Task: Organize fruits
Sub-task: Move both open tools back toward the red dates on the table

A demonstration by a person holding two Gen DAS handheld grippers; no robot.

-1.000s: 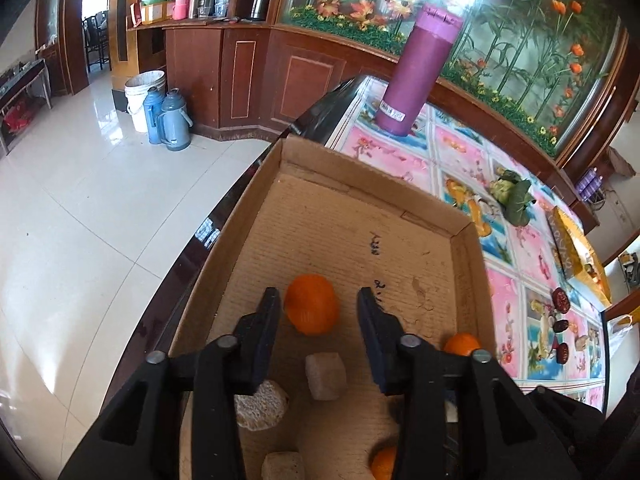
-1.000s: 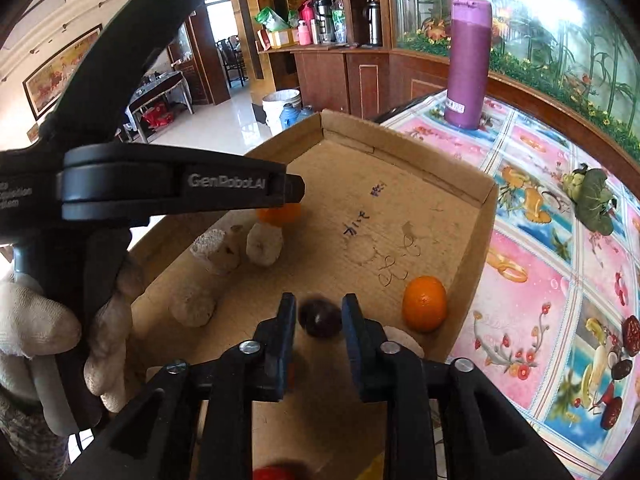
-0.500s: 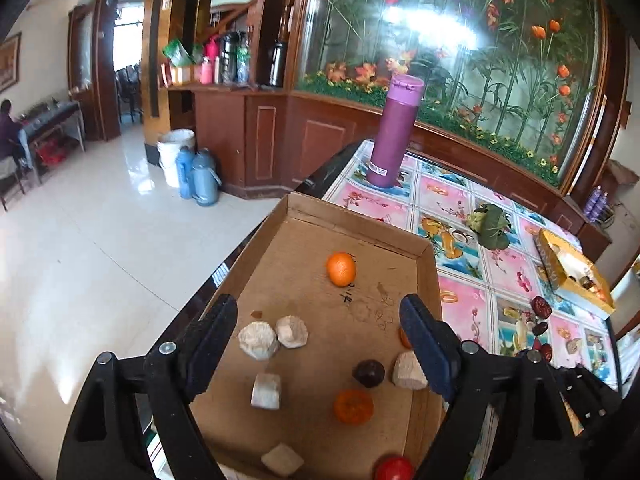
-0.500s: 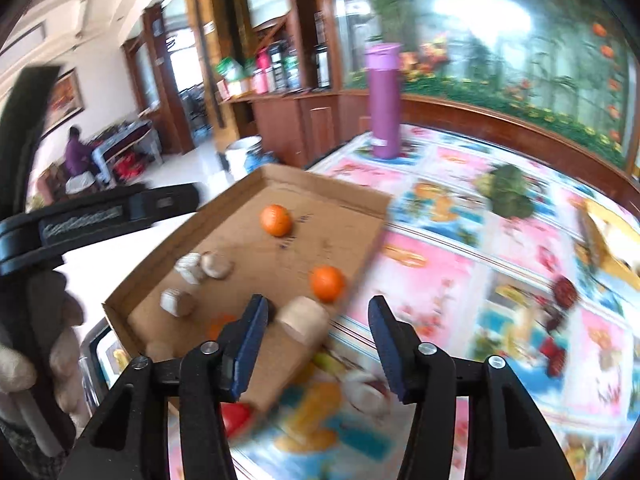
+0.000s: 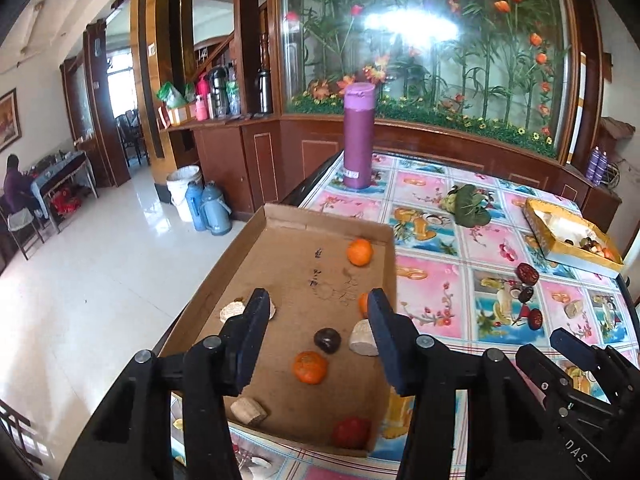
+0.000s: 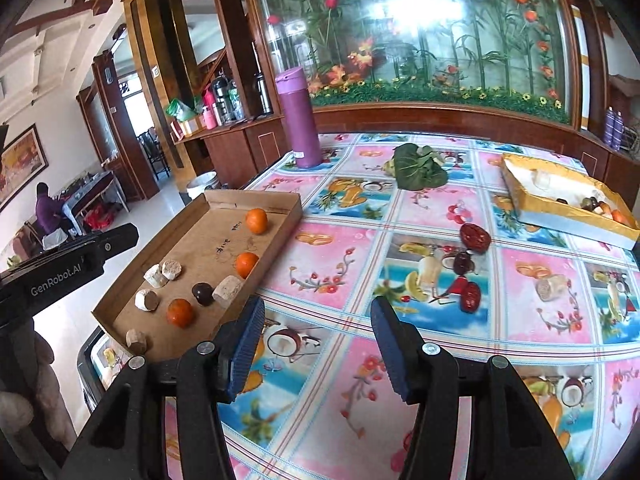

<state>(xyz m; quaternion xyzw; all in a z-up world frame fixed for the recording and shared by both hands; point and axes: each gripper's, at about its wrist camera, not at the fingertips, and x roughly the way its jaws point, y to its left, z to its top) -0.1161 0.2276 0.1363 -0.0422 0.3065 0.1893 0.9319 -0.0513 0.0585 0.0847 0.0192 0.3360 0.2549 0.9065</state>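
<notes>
Now, your left gripper [image 5: 316, 336]: jaws have just been closing, still parted, gripping nothing.
Your right gripper [image 6: 318, 344]: jaws have just been opening, hovering empty above tablecloth [image 6: 420, 248].
Cardboard tray [image 5: 280, 216]: lying beyond left jaws, holding oranges [image 5: 310, 367].
Red dates [image 6: 475, 237]: lying ahead of right jaws.

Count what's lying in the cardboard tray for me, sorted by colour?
Orange fruits: 3
Beige chunks: 5
Dark round fruit: 1
Red fruit: 1
Total: 10
</notes>
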